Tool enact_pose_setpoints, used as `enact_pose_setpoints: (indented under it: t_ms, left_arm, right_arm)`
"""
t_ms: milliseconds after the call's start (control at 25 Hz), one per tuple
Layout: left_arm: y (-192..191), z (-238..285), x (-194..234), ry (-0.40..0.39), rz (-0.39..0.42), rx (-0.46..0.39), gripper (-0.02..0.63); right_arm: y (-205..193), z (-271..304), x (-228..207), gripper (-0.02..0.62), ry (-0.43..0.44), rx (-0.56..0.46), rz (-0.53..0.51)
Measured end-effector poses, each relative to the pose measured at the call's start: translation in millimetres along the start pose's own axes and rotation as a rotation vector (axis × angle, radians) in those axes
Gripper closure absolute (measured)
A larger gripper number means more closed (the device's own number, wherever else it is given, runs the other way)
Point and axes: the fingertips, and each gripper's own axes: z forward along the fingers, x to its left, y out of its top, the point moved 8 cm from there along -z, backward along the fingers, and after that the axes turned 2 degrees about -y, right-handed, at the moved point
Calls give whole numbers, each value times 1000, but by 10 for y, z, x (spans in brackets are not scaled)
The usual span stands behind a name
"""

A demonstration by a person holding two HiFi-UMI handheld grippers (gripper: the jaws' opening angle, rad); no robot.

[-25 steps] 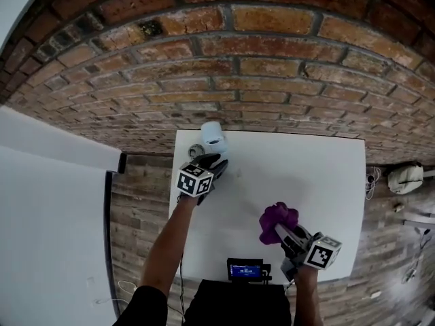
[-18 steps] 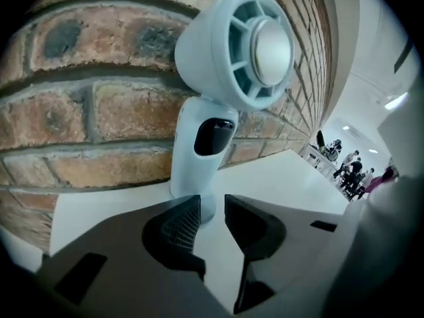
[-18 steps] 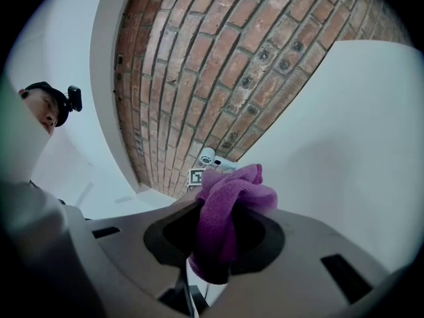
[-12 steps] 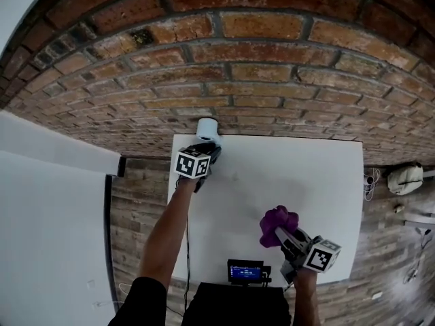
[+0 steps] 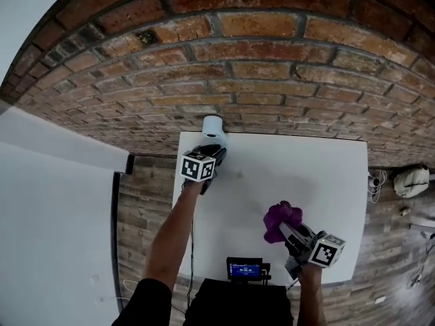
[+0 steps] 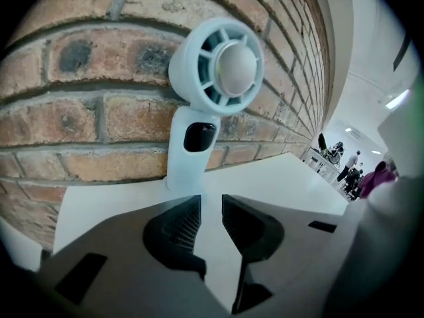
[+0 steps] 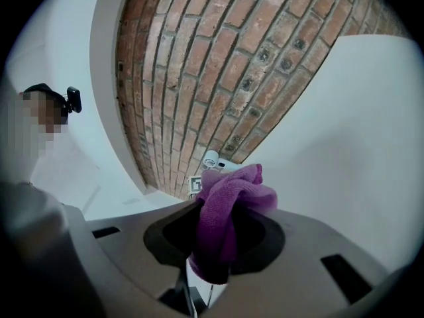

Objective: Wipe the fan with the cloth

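A small white fan (image 5: 214, 129) stands upright at the table's back left corner, against the brick wall. In the left gripper view its round head (image 6: 218, 68) faces me above a stem (image 6: 189, 144). My left gripper (image 5: 217, 152) points at the foot of the stem, and its tips (image 6: 211, 207) stop just short of it. Its jaws have just been closing to a narrow gap and hold nothing. My right gripper (image 5: 287, 231) hovers near the table's front right, shut on a bunched purple cloth (image 5: 281, 217). The cloth (image 7: 228, 207) spills out over the jaws (image 7: 222, 230).
The white table (image 5: 312, 175) butts against a brick wall (image 5: 272, 80). A small black device with a blue screen (image 5: 245, 270) sits at the table's front edge. A white panel (image 5: 54, 202) stands to the left. A pale bag-like object (image 5: 411, 179) lies on the floor to the right.
My left gripper has moved toward the fan at the back of the table, and its jaws look narrower. The right gripper and the cloth have stayed put.
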Motion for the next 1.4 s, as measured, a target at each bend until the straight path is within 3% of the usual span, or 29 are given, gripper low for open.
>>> enact_pose_setpoints:
  t_ms: [200, 360, 640, 840, 920, 1200, 1400]
  left_arm:
    - [-366, -491, -488, -66, -95, -128, 514]
    - [-883, -1127, -998, -181, -211, -286, 514]
    - [-1613, -2550, -1737, -371, -267, -510, 515]
    - [-1883, -3207, -2135, -458, -256, -598, 517]
    - [-1887, -3386, -2301, -498, -245, -627, 579]
    - [-1739, -3870, -2901, -602, -106, -729, 600]
    - [-1596, -3778, -3402, -639, -101, -748, 600]
  right_arm:
    - [-57, -114, -8, 502, 98, -73, 82]
    - [-133, -316, 321, 502, 252, -207, 115]
    - [-899, -854, 767, 502, 405, -416, 243]
    - [-1496, -1138, 1091, 502, 517, -506, 327]
    - [-1656, -1256, 1202, 502, 554, -518, 333]
    - [-1821, -1517, 1538, 502, 685, -470, 229]
    - [-1704, -1985, 1666, 502, 710, -450, 122]
